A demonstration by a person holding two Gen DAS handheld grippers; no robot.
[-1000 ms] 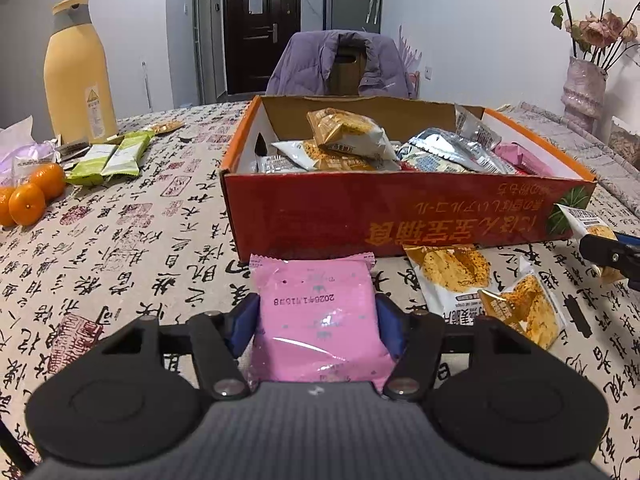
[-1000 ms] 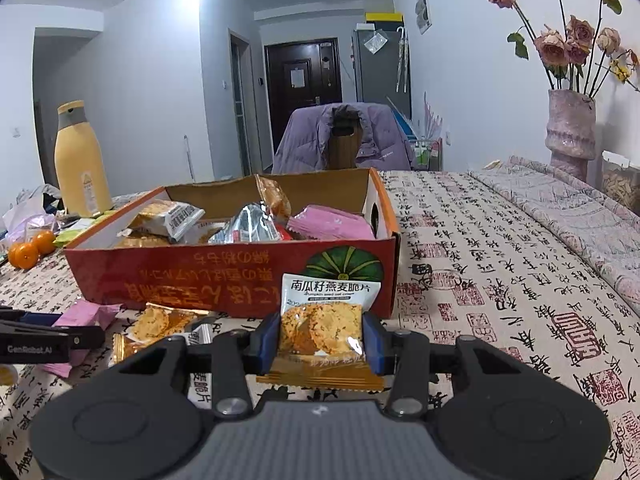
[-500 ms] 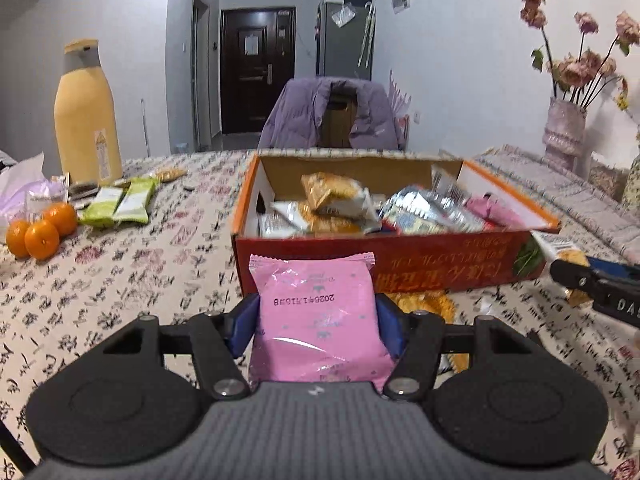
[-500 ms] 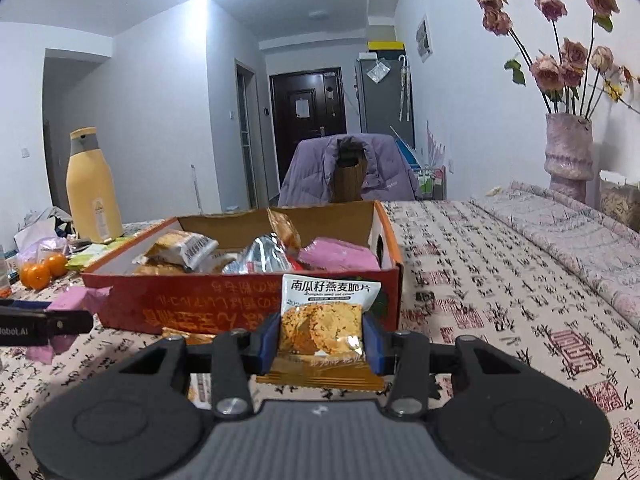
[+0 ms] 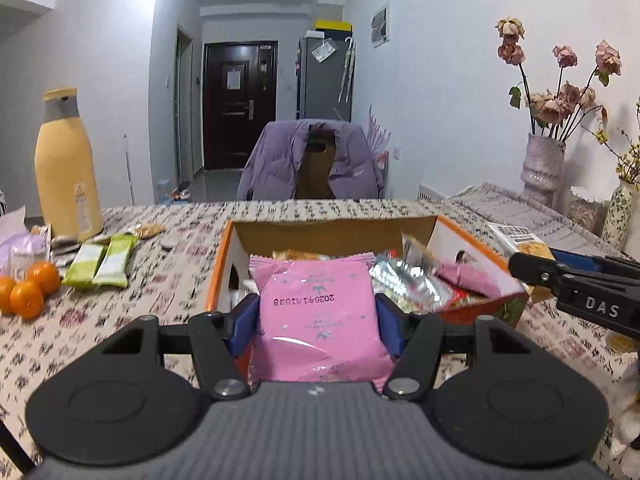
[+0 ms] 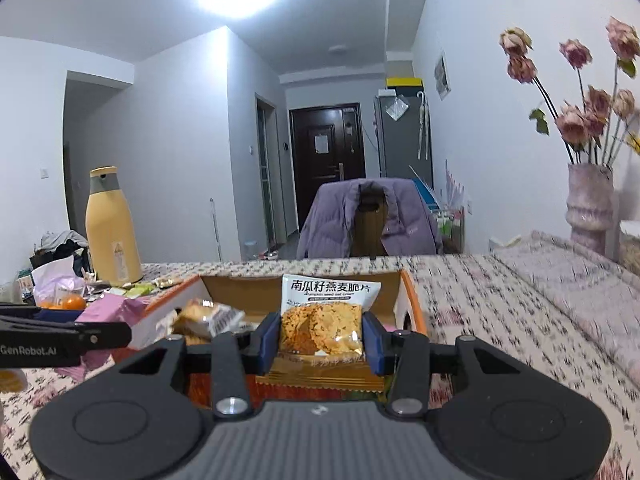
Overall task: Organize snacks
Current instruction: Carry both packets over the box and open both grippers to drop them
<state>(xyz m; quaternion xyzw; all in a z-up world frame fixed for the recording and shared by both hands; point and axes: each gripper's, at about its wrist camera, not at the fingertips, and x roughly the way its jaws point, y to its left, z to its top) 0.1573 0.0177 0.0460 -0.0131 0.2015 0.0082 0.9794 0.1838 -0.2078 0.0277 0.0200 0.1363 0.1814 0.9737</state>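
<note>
My left gripper (image 5: pixel 316 326) is shut on a pink snack packet (image 5: pixel 318 320) and holds it in the air in front of the near wall of the orange cardboard box (image 5: pixel 218 276). My right gripper (image 6: pixel 320 338) is shut on an oat crisp packet (image 6: pixel 324 320) and holds it raised over the near edge of the same box (image 6: pixel 412 300). The box holds several snack packets, among them a silver one (image 5: pixel 404 284). The right gripper also shows in the left wrist view (image 5: pixel 528 264), and the left gripper shows in the right wrist view (image 6: pixel 116 330).
A tall yellow bottle (image 5: pixel 66 168) stands at the back left, with green snack bars (image 5: pixel 100 266) and oranges (image 5: pixel 28 292) near it. A vase of dried roses (image 5: pixel 542 168) stands at the right. A chair with a purple jacket (image 5: pixel 316 160) is behind the table.
Both grippers have risen and moved toward the box with their packets held. The box now sits lower and closer in both views.
</note>
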